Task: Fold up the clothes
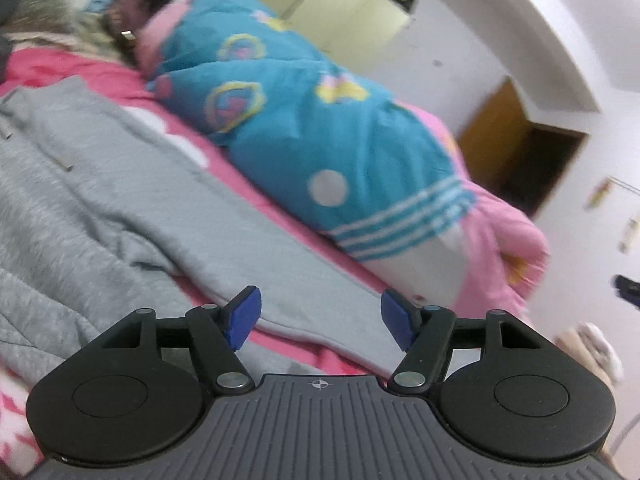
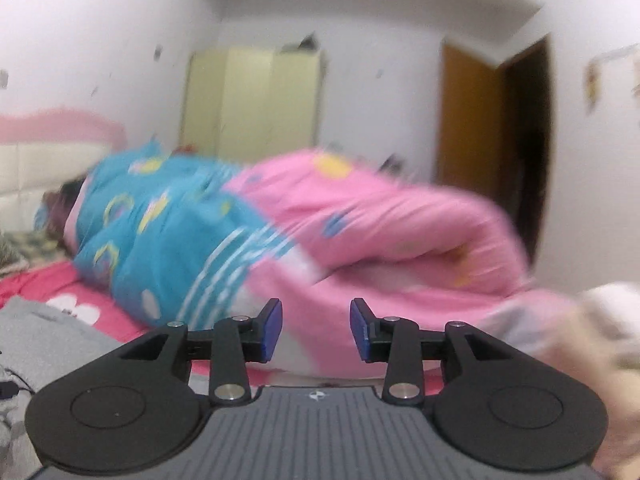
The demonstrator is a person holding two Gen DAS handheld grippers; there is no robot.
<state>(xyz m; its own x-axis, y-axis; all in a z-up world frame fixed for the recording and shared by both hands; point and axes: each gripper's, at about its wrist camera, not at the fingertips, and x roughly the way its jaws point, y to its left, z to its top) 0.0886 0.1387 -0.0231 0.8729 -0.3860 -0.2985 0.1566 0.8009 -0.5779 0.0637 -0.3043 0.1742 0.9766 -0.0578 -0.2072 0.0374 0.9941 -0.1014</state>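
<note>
A grey sweatshirt-like garment [image 1: 120, 184] with drawstrings lies spread on the pink bed sheet [image 1: 276, 216], one long part running toward the lower right. My left gripper [image 1: 318, 318] hovers open just above that part's end, nothing between its blue pads [image 1: 242, 314]. In the right wrist view only a corner of the grey garment [image 2: 48, 336] shows at the lower left. My right gripper [image 2: 316, 330] is open and empty, pointing at the quilt, away from the garment.
A rolled blue and pink quilt [image 1: 304, 128] lies along the far side of the bed [image 2: 360, 232]. A pale green wardrobe [image 2: 252, 96] and a brown door [image 2: 472, 120] stand against the white wall. A white fluffy thing [image 2: 612, 320] sits at the right.
</note>
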